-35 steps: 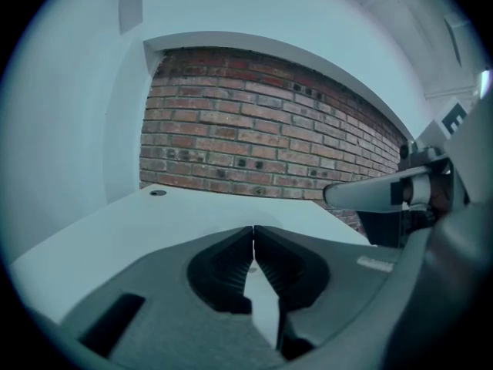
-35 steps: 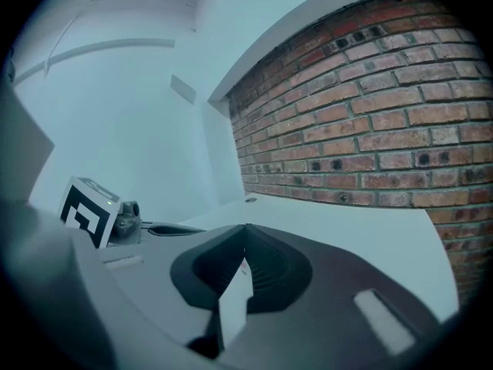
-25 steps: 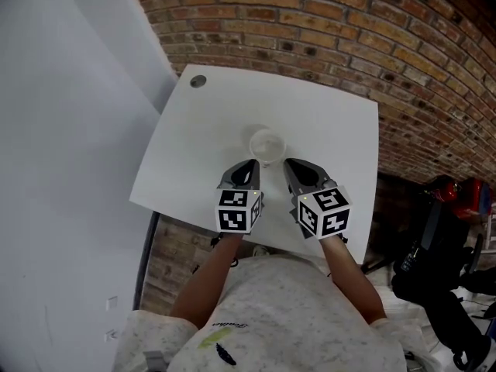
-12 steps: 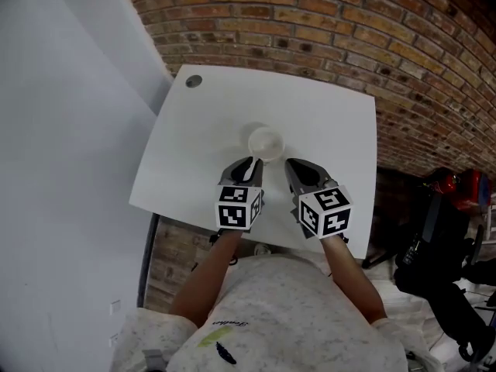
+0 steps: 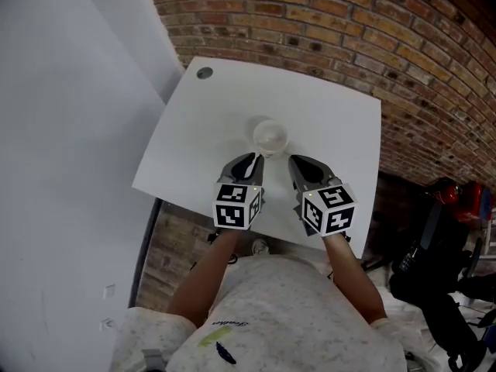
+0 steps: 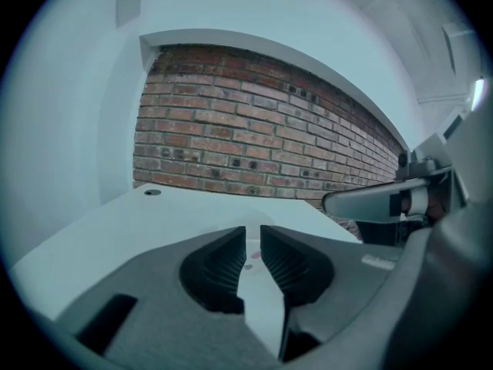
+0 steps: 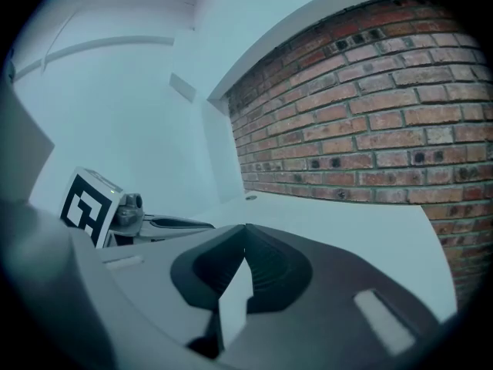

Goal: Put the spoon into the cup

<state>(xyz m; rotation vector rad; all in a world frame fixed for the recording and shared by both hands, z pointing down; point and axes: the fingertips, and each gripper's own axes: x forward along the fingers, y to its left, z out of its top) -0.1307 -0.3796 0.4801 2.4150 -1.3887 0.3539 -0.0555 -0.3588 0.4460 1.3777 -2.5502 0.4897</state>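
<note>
A small pale round cup (image 5: 270, 136) stands near the middle of the white table (image 5: 333, 115). I cannot make out a spoon in any view. My left gripper (image 5: 249, 161) sits just short of the cup on its near left side. Its jaws stand a narrow gap apart (image 6: 253, 230), and only white table and a faint pinkish spot show through. My right gripper (image 5: 298, 162) is beside it, near the cup's right side, with its jaws touching at the tips (image 7: 245, 228) and nothing held.
A round grommet hole (image 5: 204, 73) lies at the table's far left corner. A brick wall (image 5: 403, 60) runs behind and right of the table, and a white wall (image 5: 70, 130) lies to the left. Dark bags (image 5: 442, 239) lie on the floor at right.
The head view has shifted a little. The cup now lies slightly farther from both gripper tips. The jaws look unchanged.
</note>
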